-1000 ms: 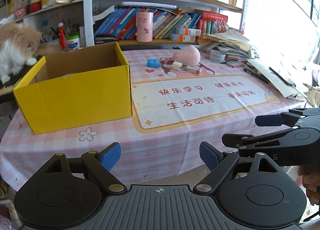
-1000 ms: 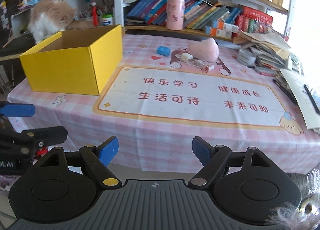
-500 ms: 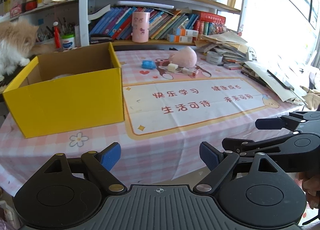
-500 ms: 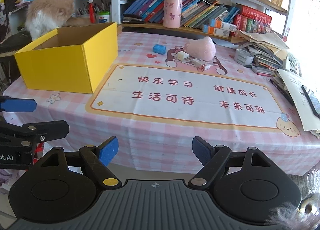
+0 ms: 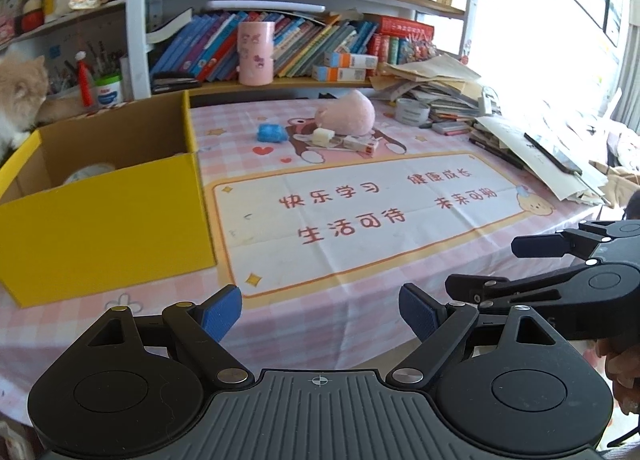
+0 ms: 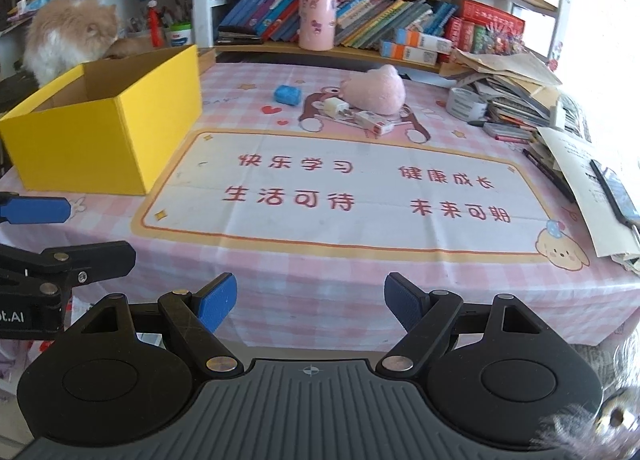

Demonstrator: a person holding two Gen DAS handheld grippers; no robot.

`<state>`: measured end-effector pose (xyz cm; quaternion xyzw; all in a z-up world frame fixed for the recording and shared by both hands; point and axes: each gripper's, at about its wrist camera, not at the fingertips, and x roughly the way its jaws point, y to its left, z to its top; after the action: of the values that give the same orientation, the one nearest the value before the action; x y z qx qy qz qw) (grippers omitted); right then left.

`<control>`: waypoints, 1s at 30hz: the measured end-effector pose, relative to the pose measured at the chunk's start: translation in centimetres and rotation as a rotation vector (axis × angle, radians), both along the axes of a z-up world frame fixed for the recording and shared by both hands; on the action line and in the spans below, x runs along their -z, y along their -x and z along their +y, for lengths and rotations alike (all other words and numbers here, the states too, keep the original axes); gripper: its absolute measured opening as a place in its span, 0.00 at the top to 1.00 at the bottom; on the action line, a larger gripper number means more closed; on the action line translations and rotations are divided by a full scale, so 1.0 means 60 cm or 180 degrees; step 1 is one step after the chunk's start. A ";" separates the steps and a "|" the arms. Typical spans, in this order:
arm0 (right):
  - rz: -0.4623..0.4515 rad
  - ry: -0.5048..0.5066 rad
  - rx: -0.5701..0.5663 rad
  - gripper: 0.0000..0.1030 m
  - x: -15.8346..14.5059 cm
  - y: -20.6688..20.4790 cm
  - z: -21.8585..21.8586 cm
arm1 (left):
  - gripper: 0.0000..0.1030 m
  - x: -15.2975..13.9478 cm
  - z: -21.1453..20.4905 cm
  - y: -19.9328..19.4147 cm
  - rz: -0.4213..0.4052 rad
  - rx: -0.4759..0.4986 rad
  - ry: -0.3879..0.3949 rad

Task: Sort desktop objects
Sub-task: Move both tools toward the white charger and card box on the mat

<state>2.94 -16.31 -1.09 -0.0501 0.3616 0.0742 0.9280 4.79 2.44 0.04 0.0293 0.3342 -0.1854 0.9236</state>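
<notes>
An open yellow cardboard box [image 5: 100,220] [image 6: 104,132] stands at the desk's left, with something white lying inside. Far across the pink checked cloth lie a pink plush toy [image 5: 348,114] [image 6: 378,90], a blue crumpled object [image 5: 271,133] [image 6: 286,94], a white charger plug [image 5: 323,136] [image 6: 335,106] and a small white carton [image 5: 361,144] [image 6: 374,122]. My left gripper [image 5: 320,312] hangs open over the near edge, nothing between its blue pads. My right gripper [image 6: 310,302] is open too, also empty, and shows at the right of the left wrist view [image 5: 496,266].
A fluffy cat [image 6: 68,36] sits behind the box on the left. Shelves of books and a pink cup [image 5: 256,54] line the back. A tape roll [image 6: 466,102] and a pile of papers [image 5: 532,140] with pens crowd the right side.
Both grippers drifted sideways along the desk's front edge; the box and the far objects shifted left in both views. Jaws stayed as wide as before.
</notes>
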 end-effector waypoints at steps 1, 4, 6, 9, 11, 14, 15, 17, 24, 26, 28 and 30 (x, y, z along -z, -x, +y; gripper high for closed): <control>0.0004 -0.0011 0.0028 0.23 0.000 -0.003 -0.004 | 0.14 0.000 -0.004 -0.004 -0.0002 0.0020 -0.0006; 0.0008 -0.0039 0.0095 0.23 0.000 -0.013 -0.016 | 0.14 0.001 -0.012 -0.017 0.0009 0.0050 -0.0004; 0.0022 -0.0039 0.0110 0.23 0.002 -0.020 -0.022 | 0.14 0.004 -0.017 -0.025 0.0036 0.0050 0.0005; 0.0048 -0.0033 0.0109 0.23 0.005 -0.032 -0.028 | 0.14 0.008 -0.025 -0.038 0.0079 0.0059 -0.0001; 0.0074 -0.0033 0.0120 0.23 0.008 -0.041 -0.033 | 0.14 0.011 -0.032 -0.046 0.0098 0.0067 -0.0003; 0.0117 -0.0035 0.0135 0.23 0.012 -0.055 -0.042 | 0.14 0.015 -0.041 -0.060 0.0138 0.0075 0.0007; 0.0128 -0.0032 0.0136 0.23 0.013 -0.060 -0.045 | 0.14 0.016 -0.045 -0.065 0.0150 0.0081 0.0007; 0.0143 -0.0025 0.0137 0.23 0.016 -0.070 -0.050 | 0.14 0.018 -0.053 -0.075 0.0166 0.0097 0.0001; 0.0190 -0.0009 0.0133 0.23 0.019 -0.121 -0.075 | 0.14 0.018 -0.081 -0.125 0.0206 0.0065 0.0045; 0.0197 -0.0006 0.0120 0.23 0.020 -0.135 -0.081 | 0.14 0.018 -0.091 -0.140 0.0211 0.0047 0.0048; 0.0207 -0.0004 0.0106 0.23 0.020 -0.153 -0.091 | 0.14 0.017 -0.101 -0.156 0.0215 0.0024 0.0051; 0.0212 -0.0016 0.0103 0.23 0.019 -0.171 -0.101 | 0.14 0.015 -0.110 -0.170 0.0214 0.0000 0.0052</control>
<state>13.20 -22.37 -2.21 -0.0395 0.3929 0.0617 0.9166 14.99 -4.13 -0.87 0.0155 0.3635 -0.1889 0.9121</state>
